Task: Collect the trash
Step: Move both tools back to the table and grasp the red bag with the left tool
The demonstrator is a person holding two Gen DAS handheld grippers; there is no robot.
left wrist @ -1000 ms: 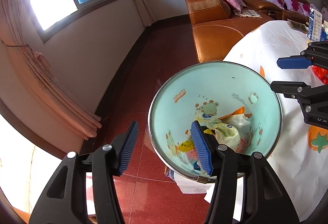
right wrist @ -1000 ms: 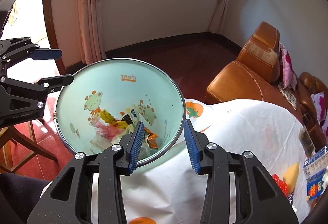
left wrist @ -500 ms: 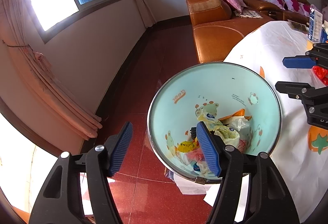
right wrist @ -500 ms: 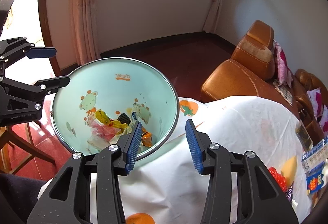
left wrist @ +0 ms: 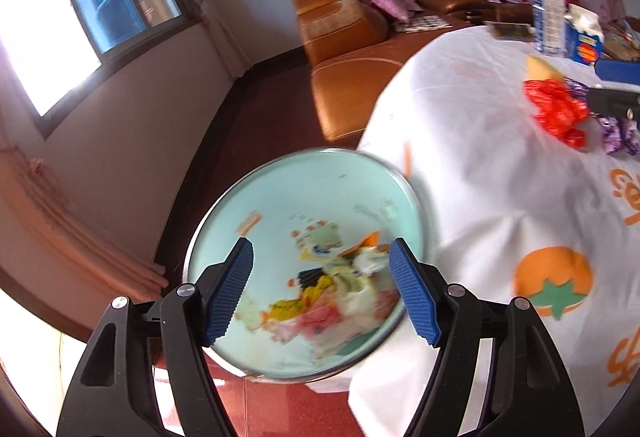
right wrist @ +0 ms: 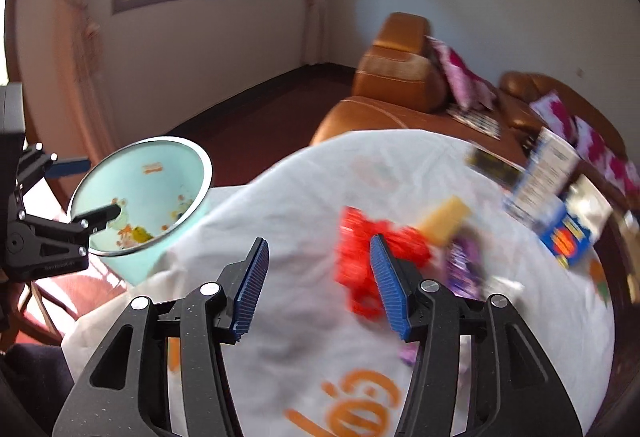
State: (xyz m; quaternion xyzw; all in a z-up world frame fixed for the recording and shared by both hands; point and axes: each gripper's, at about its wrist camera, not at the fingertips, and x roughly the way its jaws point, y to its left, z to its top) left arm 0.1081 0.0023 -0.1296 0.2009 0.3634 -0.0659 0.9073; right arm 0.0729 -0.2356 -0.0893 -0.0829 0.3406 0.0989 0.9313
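Note:
A pale green bin (left wrist: 312,197) with cartoon prints stands on the floor beside the table and holds several wrappers; it also shows at the left of the right wrist view (right wrist: 160,177). My left gripper (left wrist: 322,291) is open and empty above the bin's mouth. My right gripper (right wrist: 320,279) is open and empty above the white tablecloth (right wrist: 300,205). A crumpled red wrapper (right wrist: 360,253) lies just past its right finger, with a yellow piece (right wrist: 444,217) and a purple wrapper (right wrist: 464,265) beside it. The red wrapper also shows in the left wrist view (left wrist: 556,109).
Blue and white cartons (right wrist: 560,213) stand at the table's far right. A brown leather sofa (left wrist: 348,37) with pink cushions stands behind the table. A window and pink curtains (left wrist: 72,229) are at the left. The floor is dark red tile.
Both grippers have swung right, from the bin toward the table. The right gripper now faces the red wrapper and has opened wider. The left gripper stays open over the bin.

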